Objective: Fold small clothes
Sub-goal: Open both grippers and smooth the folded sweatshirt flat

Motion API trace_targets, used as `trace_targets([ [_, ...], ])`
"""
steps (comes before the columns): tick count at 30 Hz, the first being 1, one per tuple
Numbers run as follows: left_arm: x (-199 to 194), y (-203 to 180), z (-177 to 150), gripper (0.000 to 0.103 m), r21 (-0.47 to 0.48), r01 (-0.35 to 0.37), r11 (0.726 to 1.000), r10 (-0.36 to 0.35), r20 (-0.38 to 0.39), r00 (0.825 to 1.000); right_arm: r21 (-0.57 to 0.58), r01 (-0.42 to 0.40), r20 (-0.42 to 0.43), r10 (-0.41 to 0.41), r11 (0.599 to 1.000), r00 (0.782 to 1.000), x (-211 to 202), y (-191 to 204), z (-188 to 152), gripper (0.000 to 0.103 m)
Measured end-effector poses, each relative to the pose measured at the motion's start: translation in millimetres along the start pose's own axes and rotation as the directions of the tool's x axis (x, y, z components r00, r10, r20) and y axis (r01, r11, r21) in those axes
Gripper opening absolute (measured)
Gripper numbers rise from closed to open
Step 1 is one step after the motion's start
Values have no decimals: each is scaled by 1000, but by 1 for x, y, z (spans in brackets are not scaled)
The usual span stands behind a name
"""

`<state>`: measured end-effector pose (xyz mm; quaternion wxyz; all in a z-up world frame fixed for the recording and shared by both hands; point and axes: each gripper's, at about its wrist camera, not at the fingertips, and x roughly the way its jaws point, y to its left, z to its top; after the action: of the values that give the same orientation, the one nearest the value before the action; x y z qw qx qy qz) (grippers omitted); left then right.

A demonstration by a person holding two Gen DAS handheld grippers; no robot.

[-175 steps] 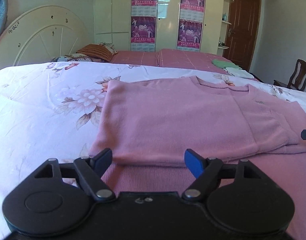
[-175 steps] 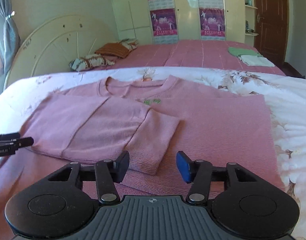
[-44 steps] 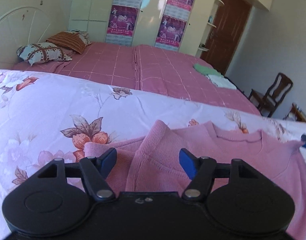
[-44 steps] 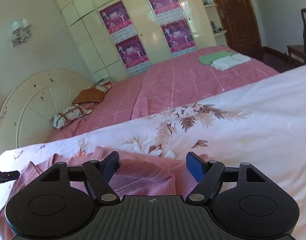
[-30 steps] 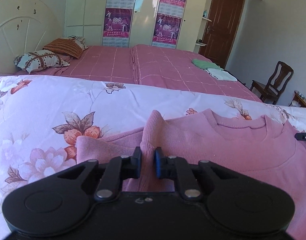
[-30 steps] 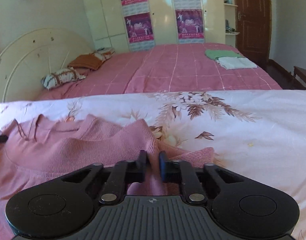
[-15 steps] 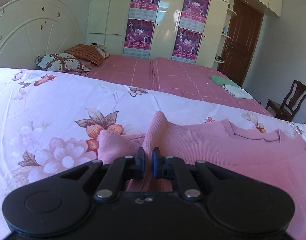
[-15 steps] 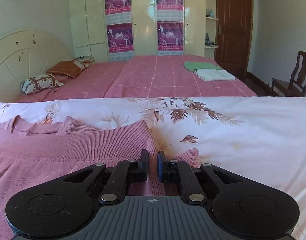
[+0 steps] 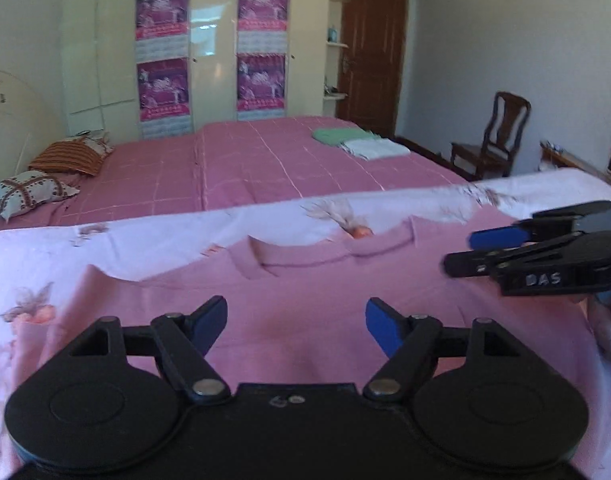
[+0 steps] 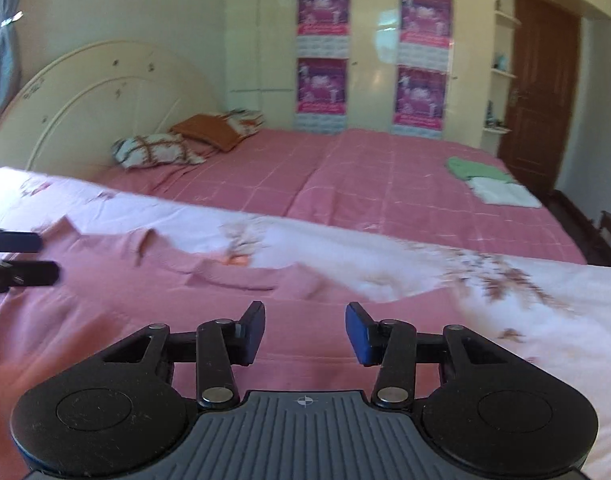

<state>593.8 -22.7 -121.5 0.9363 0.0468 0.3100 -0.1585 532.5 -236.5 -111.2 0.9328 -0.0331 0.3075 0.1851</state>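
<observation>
A pink knit sweater (image 9: pixel 305 280) lies flat on the floral bedsheet (image 9: pixel 153 236), its neckline at the far side. It also shows in the right wrist view (image 10: pixel 153 288). My left gripper (image 9: pixel 295 326) is open and empty just above the sweater's near part. My right gripper (image 10: pixel 304 330) is open and empty over the sweater too. The right gripper shows from the side at the right of the left wrist view (image 9: pixel 465 252). The left gripper's fingertips (image 10: pixel 33 256) show at the left edge of the right wrist view.
A second bed with a pink checked cover (image 9: pixel 265 164) lies beyond, with pillows (image 9: pixel 25 196) and folded green and white clothes (image 9: pixel 357 142). A cream wardrobe with posters (image 9: pixel 209 60), a brown door and a wooden chair (image 9: pixel 493 136) stand behind.
Both grippers have let go of the sweater's shoulders and opened. They have drawn back, and the sweater now lies flat below them.
</observation>
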Motion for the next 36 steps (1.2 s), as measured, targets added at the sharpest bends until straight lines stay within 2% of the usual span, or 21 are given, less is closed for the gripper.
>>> trace_targets([
  [2, 10, -2, -6, 77, 15, -19, 1000, 20, -18, 1000, -30, -49, -40, 48, 998, 998, 18, 22, -2, 46],
  [4, 7, 16, -17, 81, 17, -38, 999, 38, -12, 999, -67, -37, -42, 34, 997, 999, 24, 23, -6, 46],
  [5, 1, 29, -22, 82, 2, -48, 999, 48, -7, 999, -65, -17, -45, 14, 998, 999, 23, 14, -8, 46],
  [7, -11, 61, -37, 84, -22, -143, 989, 143, -12, 990, -31, 119, -46, -120, 992, 992, 15, -21, -14, 46],
  [8, -14, 74, -43, 85, -32, -153, 988, 152, -23, 988, -4, 182, -60, -182, 983, 981, 12, -44, -19, 46],
  [9, -19, 87, -46, 85, -66, -114, 991, 113, -23, 993, 32, 194, -75, -192, 980, 979, 8, -67, -25, 49],
  [10, -23, 90, -45, 84, -66, -124, 990, 123, -24, 992, 63, 162, -90, -157, 985, 984, 3, -85, -31, 55],
  [11, -26, 85, -42, 84, -34, -153, 988, 152, -25, 988, 51, 152, -93, -147, 987, 985, -2, -91, -32, 56],
  [12, -32, 75, -38, 82, -4, -175, 984, 175, -9, 984, 28, 190, -89, -187, 981, 978, -8, -90, -30, 57],
  [13, -42, 64, -35, 83, -1, -152, 988, 152, 24, 988, 33, 195, -64, -193, 980, 979, -18, -87, -28, 56],
  [15, -59, 37, -31, 83, -24, -61, 998, 62, 84, 994, 80, 108, 6, -109, 991, 994, -41, -79, -26, 56],
  [17, -70, 6, -33, 83, -21, -17, 1000, 19, 115, 993, 51, 37, 46, -39, 998, 998, -61, -54, -32, 56],
  [20, -68, -28, -48, 85, 13, 20, 1000, -21, 92, 996, 16, -45, 42, 44, 999, 998, -76, -21, -48, 56],
  [22, -56, -31, -65, 86, 35, -56, 998, 56, 15, 998, -41, -37, 21, 38, 998, 999, -79, -7, -64, 56],
  [23, -55, -22, -73, 87, -7, -42, 999, 42, 8, 999, -77, -5, -2, 5, 997, 1000, -78, -4, -74, 55],
  [24, -61, -6, -80, 87, -105, 1, 994, 1, 17, 1000, -96, 46, -31, -50, 994, 998, -76, -8, -84, 52],
  [25, -67, 3, -85, 87, -148, -7, 989, 10, 15, 1000, -82, 75, -40, -78, 994, 996, -76, -18, -93, 52],
  [26, -71, 6, -88, 86, -135, -49, 990, 51, 12, 999, -35, 68, -30, -69, 997, 997, -82, -29, -98, 52],
  [28, -81, 6, -92, 86, -84, -118, 989, 118, 0, 993, -7, 122, -53, -122, 992, 991, -87, -42, -100, 52],
  [31, -99, 11, -94, 85, -117, -124, 985, 127, 15, 992, 57, 100, -35, -98, 993, 995, -100, -47, -94, 52],
  [36, -125, 33, -102, 85, -170, -222, 960, 230, 25, 973, 103, 131, -28, -129, 986, 991, -119, -53, -93, 52],
])
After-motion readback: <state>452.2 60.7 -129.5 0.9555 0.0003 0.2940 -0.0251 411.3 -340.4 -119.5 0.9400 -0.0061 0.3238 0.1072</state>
